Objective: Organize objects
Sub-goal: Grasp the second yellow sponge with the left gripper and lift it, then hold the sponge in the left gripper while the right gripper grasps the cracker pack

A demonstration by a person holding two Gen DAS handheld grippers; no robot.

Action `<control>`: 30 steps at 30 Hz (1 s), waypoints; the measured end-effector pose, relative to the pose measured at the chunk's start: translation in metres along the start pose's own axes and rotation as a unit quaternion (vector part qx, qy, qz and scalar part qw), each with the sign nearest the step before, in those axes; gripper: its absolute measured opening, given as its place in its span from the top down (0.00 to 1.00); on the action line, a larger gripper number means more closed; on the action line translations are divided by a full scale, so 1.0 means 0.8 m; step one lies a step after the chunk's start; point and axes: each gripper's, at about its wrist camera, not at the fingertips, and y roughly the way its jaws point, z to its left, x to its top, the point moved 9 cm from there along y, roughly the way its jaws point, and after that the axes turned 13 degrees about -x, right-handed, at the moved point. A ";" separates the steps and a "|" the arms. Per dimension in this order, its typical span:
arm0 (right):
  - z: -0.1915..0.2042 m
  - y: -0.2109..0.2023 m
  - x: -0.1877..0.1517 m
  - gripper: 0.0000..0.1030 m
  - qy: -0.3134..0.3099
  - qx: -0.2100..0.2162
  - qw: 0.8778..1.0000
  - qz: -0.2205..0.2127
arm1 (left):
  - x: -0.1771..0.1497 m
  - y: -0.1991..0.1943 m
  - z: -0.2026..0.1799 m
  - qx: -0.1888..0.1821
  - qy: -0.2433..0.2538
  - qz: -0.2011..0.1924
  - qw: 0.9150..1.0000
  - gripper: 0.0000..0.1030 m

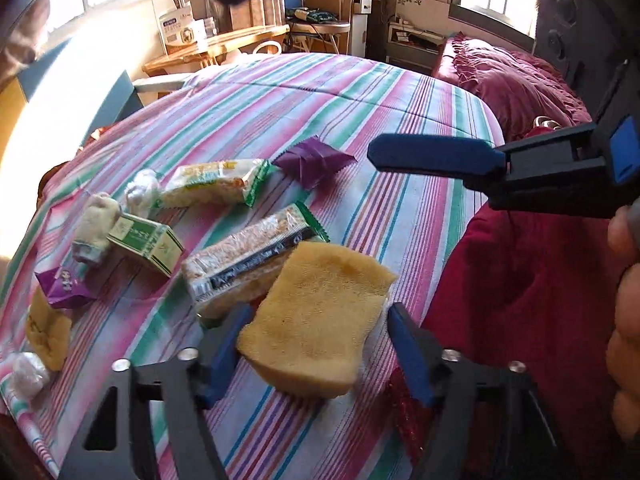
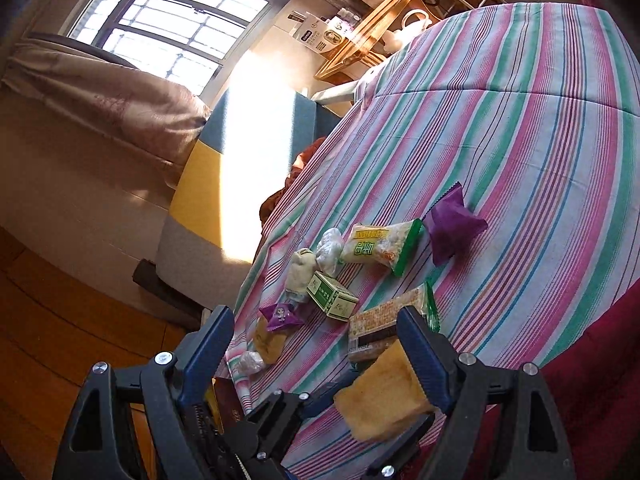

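Between the jaws of the left gripper (image 1: 316,344): a yellow sponge (image 1: 320,320) is seen, lifted clear of the striped bedspread (image 1: 360,96) by the look of its lower edge.
Jaws, left: they are set apart, one finger at each short side of the sponge; whether both press on it cannot be told, though the sponge seems to be carried by them.
Jaws, right: in the right wrist view the right gripper (image 2: 316,344) is seen with its jaws wide apart and nothing between them; it hovers above the left gripper.
Sponge, long axis: it runs away from the left camera, toward the middle of the bed, so the narrow width is spanned by the jaws.
Sponge from the right gripper: it lies low and toward the right finger, its near end hidden behind that finger.
Nearer hand: the left, judged by the sponge lying inside its jaws.
Neighbours: a long snack bar (image 1: 248,260) lies just beyond the sponge, and a green box (image 1: 146,242), a pale snack packet (image 1: 216,184) and a purple sachet (image 1: 316,160) lie farther off on the bed.
Coming move, as judged: the sponge would be carried to a place among the others; the snack bar just beyond should be cleared.
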 end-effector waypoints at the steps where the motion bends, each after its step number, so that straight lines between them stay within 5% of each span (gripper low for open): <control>1: -0.001 0.001 0.000 0.18 0.002 0.001 1.000 0.001 | -0.001 -0.002 0.001 -0.002 -0.007 -0.010 1.000 0.43; 7: -0.001 0.006 -0.003 0.18 -0.001 -0.010 1.000 0.008 | -0.039 -0.046 0.023 0.010 -0.080 -0.047 0.996 0.48; 15: -0.001 0.015 -0.010 0.18 -0.009 -0.027 0.999 0.024 | -0.134 -0.115 0.062 0.068 -0.183 -0.077 0.978 0.48; 30: -0.015 0.037 -0.020 0.18 -0.021 -0.094 0.994 0.060 | -0.165 -0.144 0.070 0.071 -0.222 -0.109 0.966 0.54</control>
